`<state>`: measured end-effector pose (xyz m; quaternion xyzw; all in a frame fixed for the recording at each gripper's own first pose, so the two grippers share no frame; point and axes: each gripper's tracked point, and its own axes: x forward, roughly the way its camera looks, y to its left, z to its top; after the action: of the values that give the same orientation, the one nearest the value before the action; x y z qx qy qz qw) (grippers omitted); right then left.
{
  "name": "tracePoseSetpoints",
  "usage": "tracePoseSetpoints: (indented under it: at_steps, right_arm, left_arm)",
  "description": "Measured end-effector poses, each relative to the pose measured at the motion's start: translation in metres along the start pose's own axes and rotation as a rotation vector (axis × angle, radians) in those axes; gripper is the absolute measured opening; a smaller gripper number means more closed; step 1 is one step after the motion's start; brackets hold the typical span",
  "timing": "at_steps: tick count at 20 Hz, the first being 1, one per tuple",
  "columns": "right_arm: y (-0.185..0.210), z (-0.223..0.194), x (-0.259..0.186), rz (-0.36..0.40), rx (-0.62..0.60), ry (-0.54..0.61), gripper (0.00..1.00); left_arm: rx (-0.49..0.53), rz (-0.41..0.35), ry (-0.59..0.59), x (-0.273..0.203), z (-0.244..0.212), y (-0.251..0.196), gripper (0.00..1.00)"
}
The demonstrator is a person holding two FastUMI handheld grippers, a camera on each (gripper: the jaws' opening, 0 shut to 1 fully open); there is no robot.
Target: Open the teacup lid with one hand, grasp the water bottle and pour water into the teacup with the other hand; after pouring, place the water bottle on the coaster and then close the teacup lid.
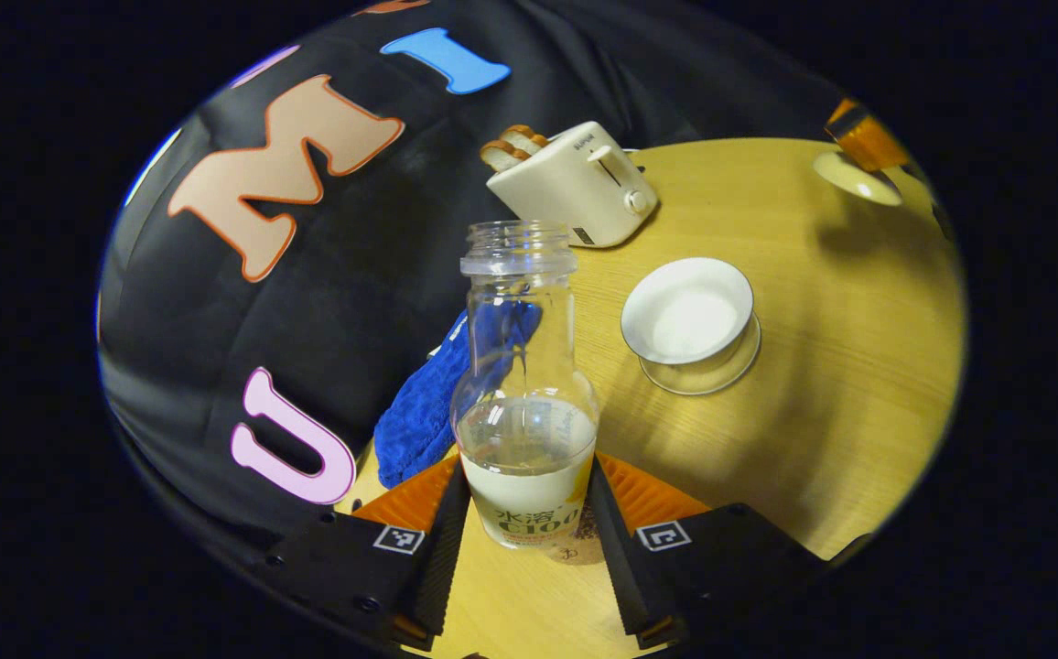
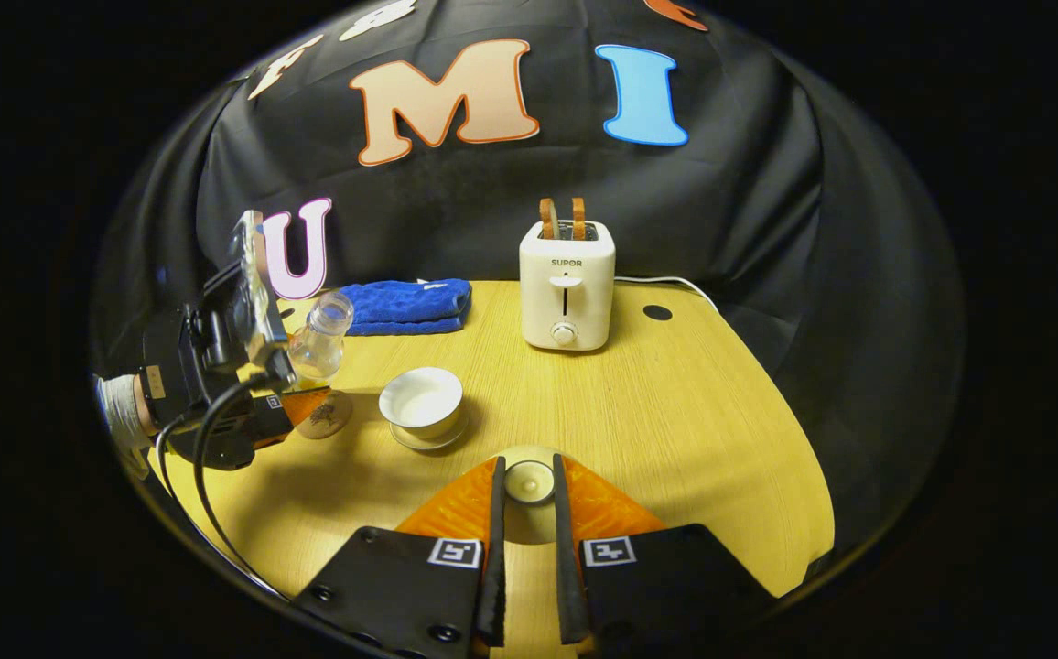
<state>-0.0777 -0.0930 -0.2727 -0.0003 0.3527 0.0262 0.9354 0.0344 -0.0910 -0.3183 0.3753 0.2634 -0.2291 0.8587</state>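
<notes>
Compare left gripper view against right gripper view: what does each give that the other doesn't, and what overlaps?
Left gripper view: the water level in the bottle, close up, with the left gripper clamped on it.
Right gripper view: a white cord behind the toaster, and a hand holding the left gripper.
Shared: bottle, open cup, toaster, towel, table, coaster, and the lid in the right gripper.

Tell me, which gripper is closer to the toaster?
Neither is clearly closer. The left gripper holds the water bottle at the table's near left edge; the right gripper holds the teacup lid, straight in front of the toaster.
</notes>
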Motion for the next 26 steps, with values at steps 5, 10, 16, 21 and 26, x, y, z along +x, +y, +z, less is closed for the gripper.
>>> tracePoseSetpoints:
  at_steps: [5,10,16,21,26]
  right_arm:
    - [0.011,0.003,-0.004,0.001,-0.048,0.013,0.26]
    - [0.025,0.015,-0.007,0.008,-0.077,0.013,0.26]
    - [0.051,0.025,-0.002,0.045,-0.095,0.009,0.26]
    - [0.064,0.034,0.001,0.071,-0.071,0.002,0.26]
    - [0.069,0.051,0.010,0.087,-0.070,-0.022,0.26]
  left_arm:
    - [-0.200,0.023,-0.084,0.004,0.002,0.008,0.68]
    - [-0.402,0.028,-0.135,0.004,-0.004,0.012,0.70]
    - [-0.513,0.029,-0.164,0.000,-0.008,0.020,0.70]
    - [-0.550,0.021,-0.153,0.002,-0.013,0.013,0.72]
    - [-0.562,0.019,-0.115,-0.001,-0.027,0.011,0.75]
